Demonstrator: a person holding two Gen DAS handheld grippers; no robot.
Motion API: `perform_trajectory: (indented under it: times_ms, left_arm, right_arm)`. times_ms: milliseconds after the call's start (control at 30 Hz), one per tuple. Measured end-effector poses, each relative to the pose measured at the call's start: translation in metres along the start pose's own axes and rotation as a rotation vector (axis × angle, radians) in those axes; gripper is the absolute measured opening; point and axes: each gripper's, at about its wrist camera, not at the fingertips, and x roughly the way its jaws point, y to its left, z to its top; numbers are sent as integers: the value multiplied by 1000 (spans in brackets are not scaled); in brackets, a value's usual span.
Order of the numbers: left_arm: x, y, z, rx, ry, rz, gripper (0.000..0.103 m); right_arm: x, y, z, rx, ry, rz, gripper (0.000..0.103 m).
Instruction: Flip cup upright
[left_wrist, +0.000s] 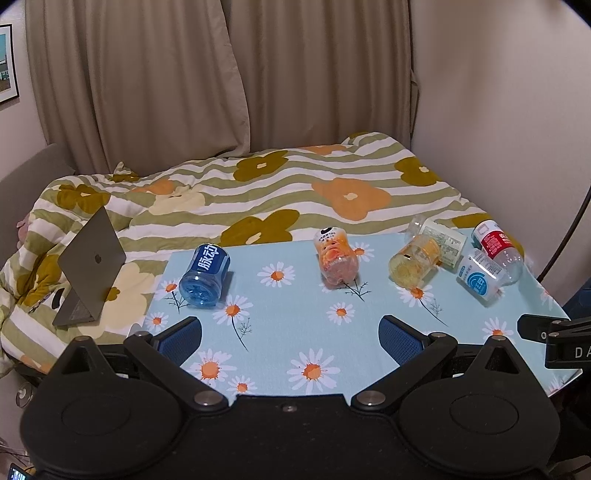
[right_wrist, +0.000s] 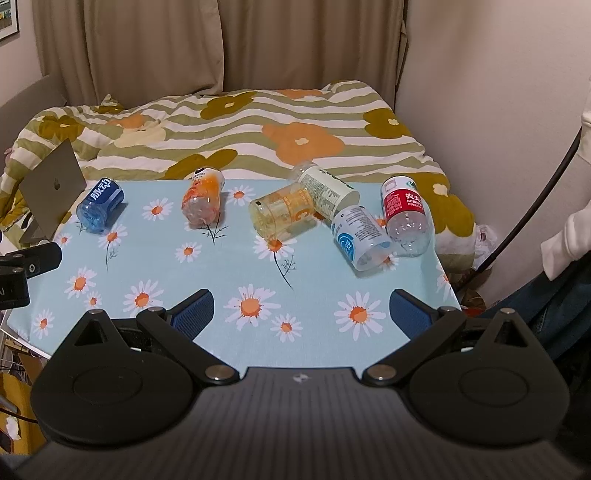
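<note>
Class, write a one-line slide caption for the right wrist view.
Six cut-bottle cups lie tipped on a daisy tablecloth; the right gripper waits with jaws open.

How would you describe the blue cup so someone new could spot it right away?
Start at the daisy-print tablecloth in front of the bed. Go to its far left corner, beside the open laptop. The blue cup lies there on its side, apart from the others, the only solid blue one, with white Chinese lettering.

Both wrist views face the table (left_wrist: 295, 332) from its near edge.

Dim, warm indoor light; sharp centre, fisheye-bent dark corners.
</note>
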Motion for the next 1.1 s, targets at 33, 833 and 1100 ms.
perform_trajectory:
  times_ms: [33,833,1100]
  left_arm:
    - [0,0,0,0,0,0,103]
    - [55,-76,72,175,25,-125,103]
    - [124,-112,103,336,85,-271,103]
  right_arm:
    - [0,0,0,0,0,1,103]
    - [28,-72,27,48,21,43,103]
    - [49,-89,31,156,50,-22,103]
